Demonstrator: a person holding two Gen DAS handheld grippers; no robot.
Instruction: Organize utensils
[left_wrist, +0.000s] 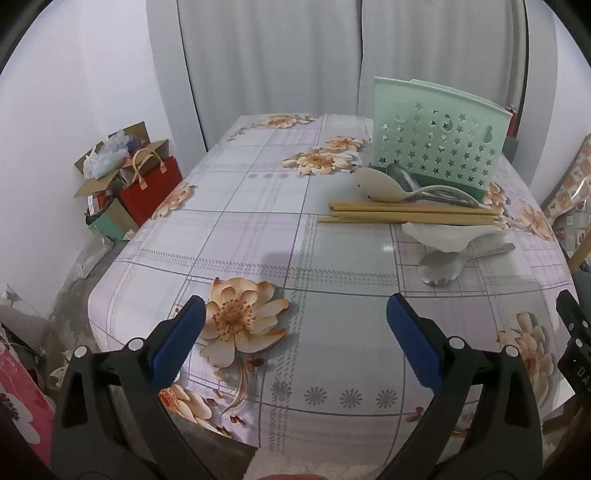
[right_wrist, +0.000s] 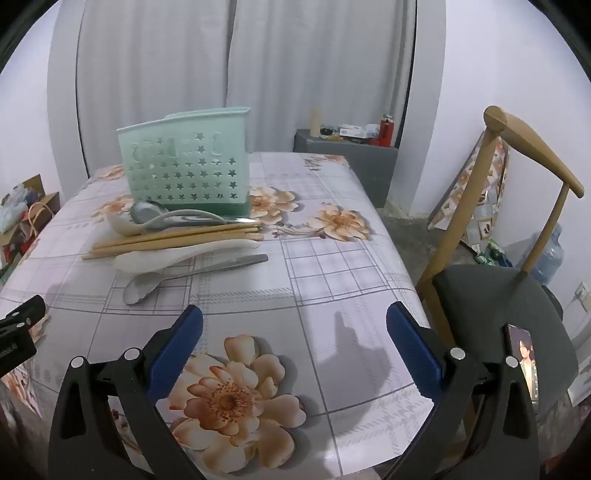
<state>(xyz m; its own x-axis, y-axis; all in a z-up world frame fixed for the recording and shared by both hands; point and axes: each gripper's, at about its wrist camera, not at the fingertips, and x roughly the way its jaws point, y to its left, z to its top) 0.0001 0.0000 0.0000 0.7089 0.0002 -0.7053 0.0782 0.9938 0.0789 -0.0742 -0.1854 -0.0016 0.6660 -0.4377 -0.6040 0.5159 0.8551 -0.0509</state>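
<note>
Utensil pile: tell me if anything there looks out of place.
The chopsticks, white spoons and metal spoons lie loose and overlapping on the tablecloth in front of the green holder, not in it. Nothing looks spilled or broken.

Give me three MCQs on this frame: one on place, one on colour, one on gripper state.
1. Where do the utensils lie?
A. inside the holder
B. on the tablecloth in front of the holder
C. on the chair

2. What colour is the utensil holder?
A. mint green
B. red
C. black

3. What is the right hand-held gripper doing?
A. open, holding nothing
B. shut on a spoon
C. shut on chopsticks

Answers:
1 B: chopsticks and spoons sit on the cloth before the utensil holder.
2 A: its star-pierced wall is mint green.
3 A: right hand-held gripper shows only cloth between its pads.
</note>
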